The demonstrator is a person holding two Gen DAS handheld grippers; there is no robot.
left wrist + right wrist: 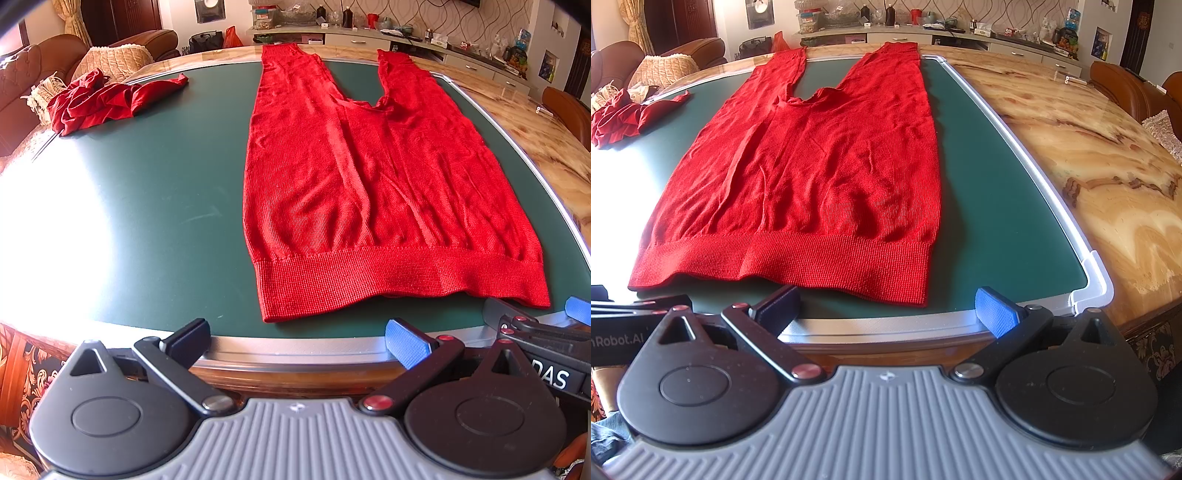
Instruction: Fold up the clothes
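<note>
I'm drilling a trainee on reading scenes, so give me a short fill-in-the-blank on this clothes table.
1. The flat red garment lies on a ____ mat.
2. The crumpled pile at the mat's far left corner is ____ in colour.
3. Both the left gripper and the right gripper have jaws that are ____.
4. The garment's ribbed band is at the end ____ to the grippers.

Missing words: green; red; open; nearest

Two red garments were counted: one knitted garment [384, 192] spread flat and one crumpled garment [99, 101]. One green mat [166, 206] and two grippers, left gripper [297, 341] and right gripper [886, 308], were present.
</note>
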